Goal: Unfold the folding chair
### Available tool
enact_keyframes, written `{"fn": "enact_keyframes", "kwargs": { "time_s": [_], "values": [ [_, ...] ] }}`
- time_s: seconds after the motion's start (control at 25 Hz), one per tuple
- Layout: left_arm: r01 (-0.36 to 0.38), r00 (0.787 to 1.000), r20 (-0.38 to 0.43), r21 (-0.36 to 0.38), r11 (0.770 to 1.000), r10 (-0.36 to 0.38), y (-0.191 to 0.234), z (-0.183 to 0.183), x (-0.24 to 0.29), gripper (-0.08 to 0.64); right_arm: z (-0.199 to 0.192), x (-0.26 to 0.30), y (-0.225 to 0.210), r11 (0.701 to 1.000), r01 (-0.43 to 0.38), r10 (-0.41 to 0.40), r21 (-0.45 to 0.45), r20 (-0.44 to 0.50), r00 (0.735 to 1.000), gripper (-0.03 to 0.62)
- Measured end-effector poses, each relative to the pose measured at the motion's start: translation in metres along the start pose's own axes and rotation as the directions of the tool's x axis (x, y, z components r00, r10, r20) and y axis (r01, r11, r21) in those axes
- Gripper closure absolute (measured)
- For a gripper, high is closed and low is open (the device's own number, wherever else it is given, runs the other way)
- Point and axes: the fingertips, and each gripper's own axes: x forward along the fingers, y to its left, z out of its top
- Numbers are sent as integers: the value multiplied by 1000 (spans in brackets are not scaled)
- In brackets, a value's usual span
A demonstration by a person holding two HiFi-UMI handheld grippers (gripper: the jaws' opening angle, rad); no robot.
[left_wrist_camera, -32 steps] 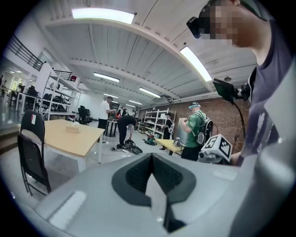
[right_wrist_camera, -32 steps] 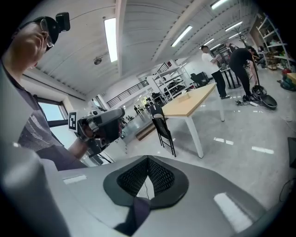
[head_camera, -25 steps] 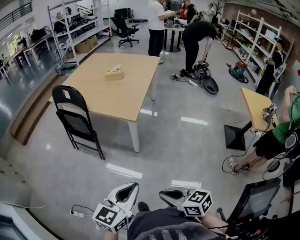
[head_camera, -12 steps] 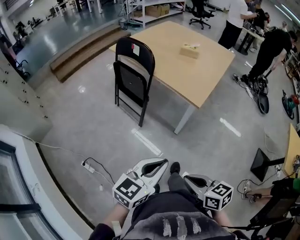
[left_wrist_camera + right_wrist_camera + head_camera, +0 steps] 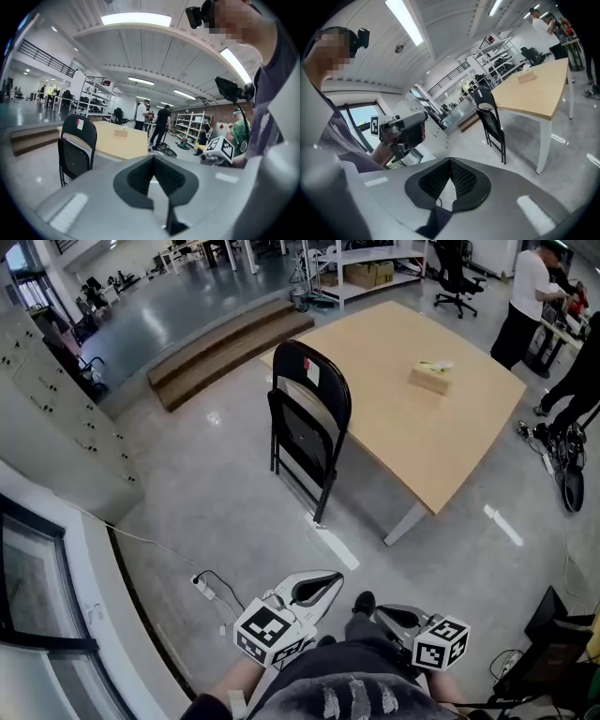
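A black folding chair (image 5: 307, 430) stands folded on the grey floor, against the near corner of the wooden table (image 5: 441, 442). A small sticker marks its backrest. It also shows at the left of the left gripper view, chair (image 5: 75, 151), and at mid-right of the right gripper view, chair (image 5: 491, 121). My left gripper (image 5: 323, 582) and right gripper (image 5: 386, 617) hang low near my body, well short of the chair. Both are shut with nothing between the jaws, as the left gripper (image 5: 153, 161) and right gripper (image 5: 450, 165) show in their own views.
A tissue box (image 5: 429, 377) lies on the table. A power strip (image 5: 203, 587) with its cable lies on the floor near my left gripper. Wooden steps (image 5: 220, 351) and lockers (image 5: 52, 404) stand to the left. People (image 5: 527, 296) and shelving (image 5: 366, 263) are at the back.
The view has swung left and moved forward: the chair and table now sit nearer and more central. Both grippers have travelled along with me, still shut and empty.
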Motion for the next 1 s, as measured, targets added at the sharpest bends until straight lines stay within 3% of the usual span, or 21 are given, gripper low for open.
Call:
{"fn": "enact_keyframes", "kwargs": {
  "time_s": [0.32,0.64,0.8,1.0],
  "values": [
    [-81,995,-61,4,997,81,46,38,72,560,71,10,-79,998,-63,63,-9,-31,998,592],
    [-170,985,-30,13,985,170,113,70,87,560,150,44,-123,995,-73,71,-67,-36,997,592],
    [-158,987,4,0,987,158,160,77,88,560,176,81,-121,993,-48,45,-104,-32,998,592],
    [-67,997,46,4,998,66,223,92,79,560,204,141,-103,995,45,-45,-93,-3,999,592]
  ]
}}
